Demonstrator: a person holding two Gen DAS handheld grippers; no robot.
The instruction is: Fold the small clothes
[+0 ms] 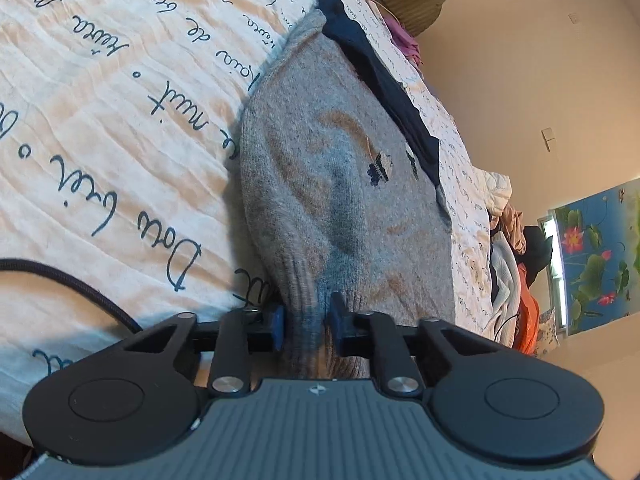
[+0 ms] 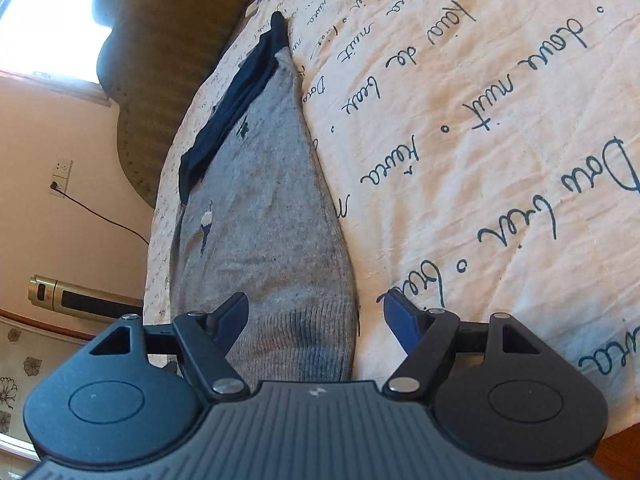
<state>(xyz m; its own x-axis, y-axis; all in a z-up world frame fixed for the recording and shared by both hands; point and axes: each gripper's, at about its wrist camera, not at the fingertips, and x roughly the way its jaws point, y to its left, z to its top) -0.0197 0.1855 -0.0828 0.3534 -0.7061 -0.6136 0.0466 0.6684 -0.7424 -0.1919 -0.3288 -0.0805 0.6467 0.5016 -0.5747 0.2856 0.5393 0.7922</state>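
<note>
A small grey knit sweater point(image 1: 340, 184) with a dark navy collar edge point(image 1: 384, 80) lies on a cream bedspread with handwriting print point(image 1: 100, 120). My left gripper point(image 1: 307, 324) is shut on the sweater's ribbed hem. In the right wrist view the same sweater point(image 2: 260, 220) lies flat with its navy edge point(image 2: 232, 112) at the far side. My right gripper point(image 2: 316, 320) is open, its jaws wide apart astride the ribbed hem point(image 2: 304, 340), with the left finger over the cloth and the right finger over the bedspread point(image 2: 500, 160).
A pile of other clothes point(image 1: 516, 272) lies at the bed's far end below a flower picture point(image 1: 596, 260). A black cable point(image 1: 80, 288) crosses the bedspread. A brown headboard point(image 2: 168, 80), a wall socket point(image 2: 60, 178) and a gold cylinder point(image 2: 48, 292) lie beyond the bed's edge.
</note>
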